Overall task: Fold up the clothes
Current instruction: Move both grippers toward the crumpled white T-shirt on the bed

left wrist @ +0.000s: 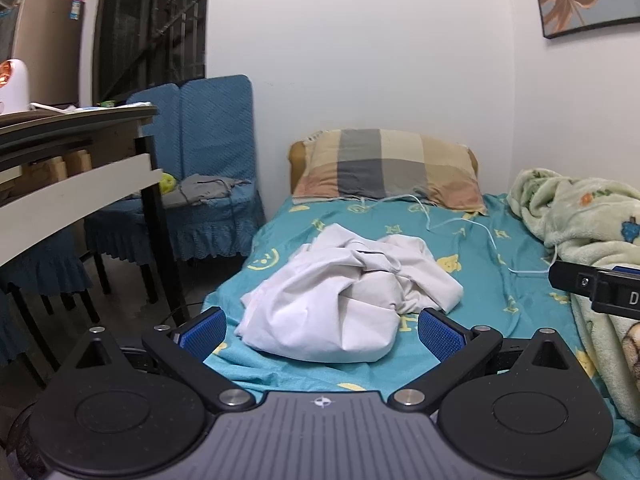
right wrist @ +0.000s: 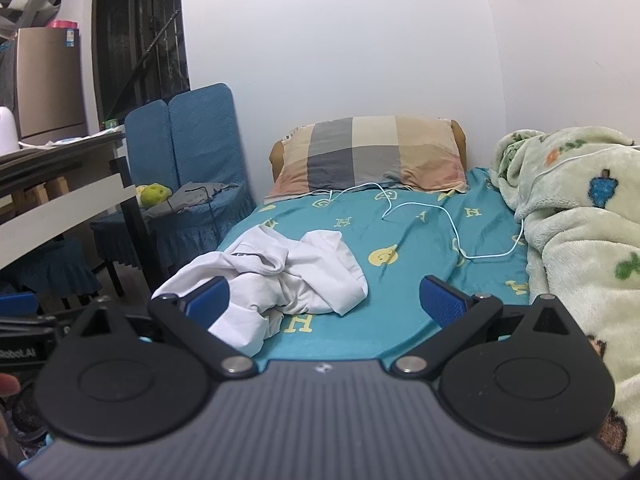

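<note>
A crumpled white garment (left wrist: 340, 292) lies in a heap on the teal bed sheet (left wrist: 472, 248), near the bed's left side. My left gripper (left wrist: 322, 330) stands open just short of the heap, with the cloth's near edge showing between its blue pads (left wrist: 440, 334). In the right wrist view the same white garment (right wrist: 280, 276) lies left of centre. My right gripper (right wrist: 326, 300) is open over bare teal sheet (right wrist: 420, 248), its left pad (right wrist: 208, 300) in front of the cloth. Neither holds anything.
A checked pillow (left wrist: 388, 168) leans at the head of the bed. A pale green fleece blanket (right wrist: 580, 240) is piled along the right side. A white cable (right wrist: 452, 224) trails across the sheet. A table (left wrist: 76, 148) and blue-covered chairs (left wrist: 208, 184) stand left of the bed.
</note>
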`<act>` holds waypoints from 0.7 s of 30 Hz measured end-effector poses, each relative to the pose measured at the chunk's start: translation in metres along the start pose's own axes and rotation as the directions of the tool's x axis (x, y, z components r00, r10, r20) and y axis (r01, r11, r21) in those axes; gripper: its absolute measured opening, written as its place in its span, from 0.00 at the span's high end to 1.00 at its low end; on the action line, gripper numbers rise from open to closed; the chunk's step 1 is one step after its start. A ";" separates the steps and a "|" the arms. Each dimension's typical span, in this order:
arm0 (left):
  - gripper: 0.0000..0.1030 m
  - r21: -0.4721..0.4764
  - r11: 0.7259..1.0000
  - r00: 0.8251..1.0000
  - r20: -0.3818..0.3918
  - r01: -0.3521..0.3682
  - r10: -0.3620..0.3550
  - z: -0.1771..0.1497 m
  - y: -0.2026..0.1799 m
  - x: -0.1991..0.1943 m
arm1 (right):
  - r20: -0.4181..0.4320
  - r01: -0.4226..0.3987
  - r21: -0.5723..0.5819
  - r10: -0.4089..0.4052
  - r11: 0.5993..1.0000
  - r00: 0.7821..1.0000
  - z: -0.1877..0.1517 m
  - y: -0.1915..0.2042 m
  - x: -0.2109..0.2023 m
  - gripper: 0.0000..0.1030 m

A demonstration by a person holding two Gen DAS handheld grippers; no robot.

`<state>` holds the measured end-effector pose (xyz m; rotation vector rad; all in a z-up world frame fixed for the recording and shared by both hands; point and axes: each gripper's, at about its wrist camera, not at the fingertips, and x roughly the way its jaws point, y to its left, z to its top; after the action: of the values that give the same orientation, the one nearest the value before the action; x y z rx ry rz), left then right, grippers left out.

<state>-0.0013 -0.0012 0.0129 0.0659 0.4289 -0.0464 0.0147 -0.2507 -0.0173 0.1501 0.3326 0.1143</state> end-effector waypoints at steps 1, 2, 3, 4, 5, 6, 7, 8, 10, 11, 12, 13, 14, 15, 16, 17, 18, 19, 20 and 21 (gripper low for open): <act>0.00 0.016 1.000 1.000 -0.005 0.006 -0.006 0.003 -0.002 0.006 | -0.002 0.003 0.004 -0.003 1.000 1.000 0.000 -0.001 0.000 0.00; 0.00 0.031 0.999 1.000 -0.010 0.013 -0.013 0.006 -0.003 0.012 | -0.003 0.007 0.008 -0.007 1.000 1.000 0.001 -0.002 -0.001 0.00; 0.00 0.043 0.999 1.000 -0.014 0.018 -0.018 0.009 -0.005 0.019 | -0.002 0.011 0.011 -0.011 1.000 1.000 0.001 -0.004 -0.001 0.00; 0.00 0.049 0.999 1.000 -0.015 0.021 -0.021 0.013 -0.006 0.028 | -0.002 0.018 0.014 -0.018 1.000 1.000 0.000 -0.005 -0.001 0.00; 0.00 0.052 0.998 1.000 -0.015 0.025 -0.024 0.017 -0.007 0.038 | -0.004 0.022 0.021 -0.022 1.000 1.000 0.001 -0.007 -0.001 0.00; 0.00 0.052 0.998 0.999 -0.016 0.029 -0.028 0.021 -0.009 0.048 | -0.007 0.027 0.029 -0.027 0.999 1.000 0.001 -0.010 -0.001 0.00; 0.00 0.051 0.998 0.999 -0.018 0.035 -0.034 0.024 -0.010 0.059 | -0.009 0.031 0.036 -0.031 0.999 0.999 0.001 -0.012 0.000 0.00; 0.00 0.048 0.998 0.999 -0.024 0.043 -0.042 0.027 -0.011 0.070 | -0.012 0.036 0.043 -0.035 0.998 0.999 0.001 -0.014 0.000 0.00; 0.00 0.049 0.996 0.997 -0.039 0.069 -0.067 0.031 -0.016 0.094 | -0.015 0.037 0.058 -0.036 0.998 0.999 0.002 -0.017 0.002 0.00; 0.00 0.051 0.996 0.996 -0.046 0.079 -0.077 0.033 -0.019 0.107 | -0.015 0.035 0.061 -0.035 0.998 0.999 0.002 -0.018 0.002 0.00; 0.00 0.054 0.995 0.995 -0.054 0.083 -0.080 0.034 -0.022 0.121 | -0.016 0.035 0.060 -0.034 0.998 0.999 0.002 -0.018 0.003 0.00; 0.01 0.056 0.995 0.995 -0.063 0.082 -0.078 0.036 -0.025 0.135 | -0.017 0.034 0.059 -0.033 0.998 0.999 0.002 -0.019 0.003 0.00; 0.01 0.052 0.996 0.995 -0.073 0.076 -0.072 0.037 -0.027 0.149 | -0.018 0.034 0.058 -0.033 0.998 0.999 0.001 -0.019 0.004 0.00; 0.02 0.044 0.996 0.994 -0.082 0.073 -0.069 0.038 -0.028 0.163 | -0.021 0.035 0.056 -0.034 0.998 0.999 0.001 -0.019 0.005 0.00; 0.04 0.035 0.997 0.994 -0.086 0.074 -0.071 0.038 -0.029 0.176 | -0.023 0.035 0.055 -0.034 0.998 0.999 0.001 -0.019 0.005 0.00; 0.05 0.029 0.997 0.994 -0.085 0.077 -0.074 0.038 -0.029 0.188 | -0.023 0.031 0.059 -0.030 0.998 0.999 0.001 -0.020 0.006 0.00; 0.06 0.023 0.997 0.994 -0.082 0.078 -0.076 0.037 -0.030 0.199 | -0.024 0.027 0.064 -0.026 0.998 0.999 0.001 -0.022 0.006 0.00; 0.07 0.013 0.997 0.994 -0.078 0.080 -0.079 0.034 -0.031 0.209 | -0.029 0.023 0.070 -0.021 0.997 0.999 0.001 -0.023 0.009 0.00; 0.07 -0.002 0.996 0.993 -0.079 0.085 -0.084 0.032 -0.031 0.218 | -0.033 0.020 0.074 -0.018 0.997 0.999 0.000 -0.024 0.011 0.00; 0.10 -0.016 0.996 0.992 -0.080 0.092 -0.093 0.030 -0.031 0.227 | -0.037 0.018 0.078 -0.015 0.997 0.999 -0.001 -0.025 0.014 0.00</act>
<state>0.2154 -0.0418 -0.0563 0.0356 0.5133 -0.1329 0.0298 -0.2732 -0.0266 0.2228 0.3746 0.0882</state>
